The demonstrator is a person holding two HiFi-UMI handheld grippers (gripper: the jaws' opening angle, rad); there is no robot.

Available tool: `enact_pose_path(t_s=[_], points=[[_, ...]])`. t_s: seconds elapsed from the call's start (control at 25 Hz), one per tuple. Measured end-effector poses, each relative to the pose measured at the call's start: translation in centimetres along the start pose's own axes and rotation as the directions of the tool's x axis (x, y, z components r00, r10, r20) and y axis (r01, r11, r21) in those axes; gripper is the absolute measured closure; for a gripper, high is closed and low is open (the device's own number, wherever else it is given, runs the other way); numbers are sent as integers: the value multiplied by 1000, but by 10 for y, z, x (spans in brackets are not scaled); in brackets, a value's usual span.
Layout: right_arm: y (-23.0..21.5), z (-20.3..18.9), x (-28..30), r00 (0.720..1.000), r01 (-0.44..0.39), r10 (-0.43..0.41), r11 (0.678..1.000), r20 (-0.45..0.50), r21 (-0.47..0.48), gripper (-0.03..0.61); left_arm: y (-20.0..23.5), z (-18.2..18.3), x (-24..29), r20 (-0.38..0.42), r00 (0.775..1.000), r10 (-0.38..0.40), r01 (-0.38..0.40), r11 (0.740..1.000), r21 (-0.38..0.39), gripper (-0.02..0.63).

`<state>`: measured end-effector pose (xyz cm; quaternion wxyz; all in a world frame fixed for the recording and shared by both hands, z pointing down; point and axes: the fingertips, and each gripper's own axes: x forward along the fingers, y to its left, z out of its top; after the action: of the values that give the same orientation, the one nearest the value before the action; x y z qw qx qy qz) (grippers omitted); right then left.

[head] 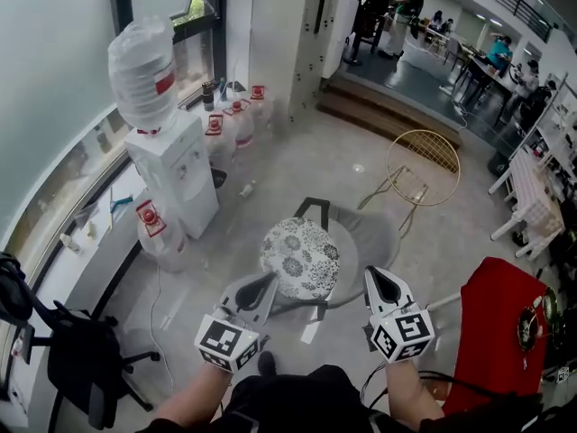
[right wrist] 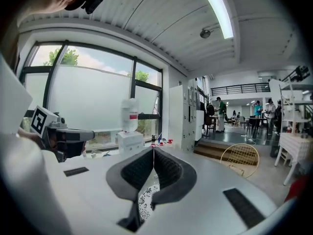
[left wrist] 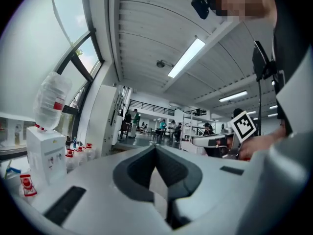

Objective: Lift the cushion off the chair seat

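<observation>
- Grey pads met edge to edge on my left gripper (left wrist: pixel 156 155) and my right gripper (right wrist: pixel 153 155); both were clenched on nothing.
- Between the two tips lay the patterned cushion (head: pixel 300 258), flat on the chair (head: pixel 368 233) seat and not yet lifted.
- To lift it well, I judged I should part the jaws first, come in low at opposite edges, pinch the rim, and raise both sides evenly.
- Only the head view showed the whole cushion; the right gripper view caught a sliver of its pattern under the jaws; the left gripper view showed none of it, only the water dispenser (left wrist: pixel 46 153).
</observation>
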<state>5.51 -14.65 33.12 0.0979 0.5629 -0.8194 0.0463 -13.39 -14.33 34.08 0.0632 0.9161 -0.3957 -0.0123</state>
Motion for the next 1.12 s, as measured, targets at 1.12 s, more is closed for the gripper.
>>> enact_pose_path(t_s=[1.12], points=[[-104,-87,169,945,-243,214,966,-246,-92,400,61,-62,181,-275,959,72,-33,989,145,606]])
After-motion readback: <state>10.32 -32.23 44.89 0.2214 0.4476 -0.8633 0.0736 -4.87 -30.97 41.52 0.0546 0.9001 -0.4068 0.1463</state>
